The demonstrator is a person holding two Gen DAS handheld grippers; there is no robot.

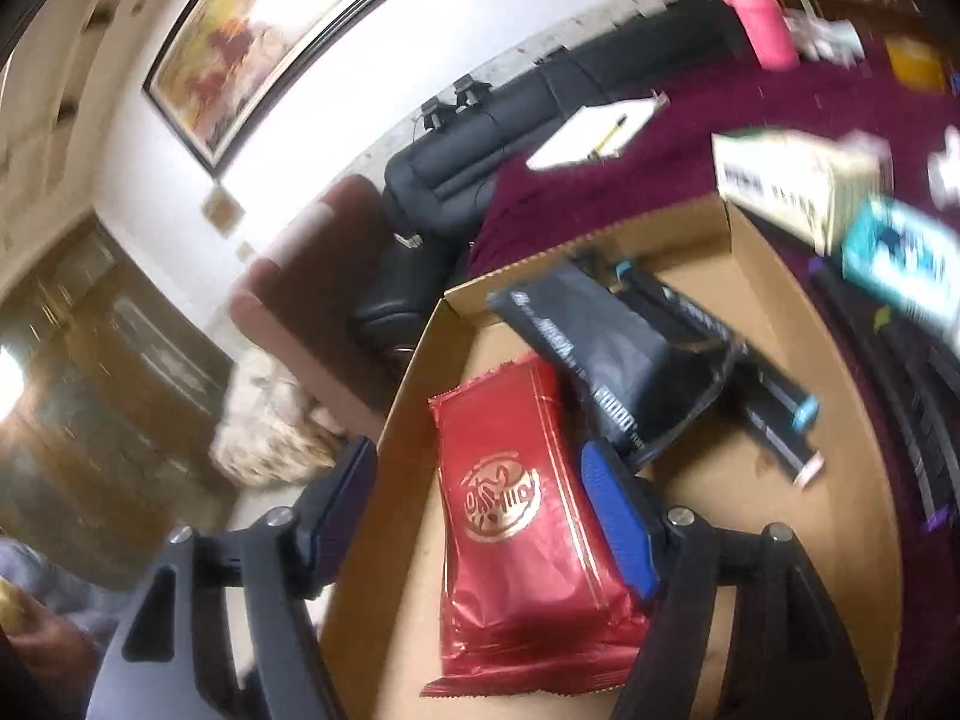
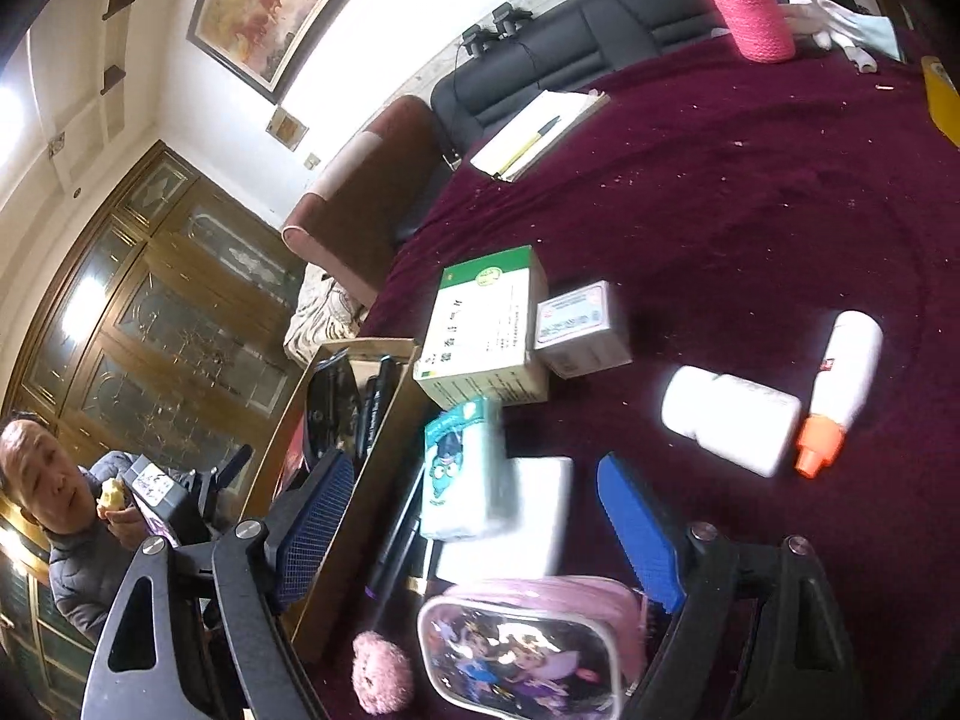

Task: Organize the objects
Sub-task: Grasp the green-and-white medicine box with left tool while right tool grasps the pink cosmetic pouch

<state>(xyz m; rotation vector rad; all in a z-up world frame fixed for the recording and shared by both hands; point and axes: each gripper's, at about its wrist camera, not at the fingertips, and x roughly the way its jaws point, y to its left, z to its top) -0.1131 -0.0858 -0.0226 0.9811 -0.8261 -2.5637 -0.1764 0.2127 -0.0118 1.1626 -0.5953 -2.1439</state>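
Maroon velvet covers your table. Your left gripper (image 1: 480,510) gapes above the red foil pouch (image 1: 522,546), light and slippery, inside the cardboard box (image 1: 840,420); grip its middle. Your right gripper (image 2: 474,528) gapes, empty, over the soft tissue pack (image 2: 465,468) beside the box's edge.

We see two matching handheld tools. The left gripper (image 1: 480,492) has black angular linkage arms with triangular cut-outs, round silver screw heads at the joints, and long fingers (image 1: 618,516) faced with ribbed bright blue pads. The right gripper (image 2: 474,516) is built alike: black arms, silver screws, and blue pads (image 2: 639,531) with a fine grid texture.
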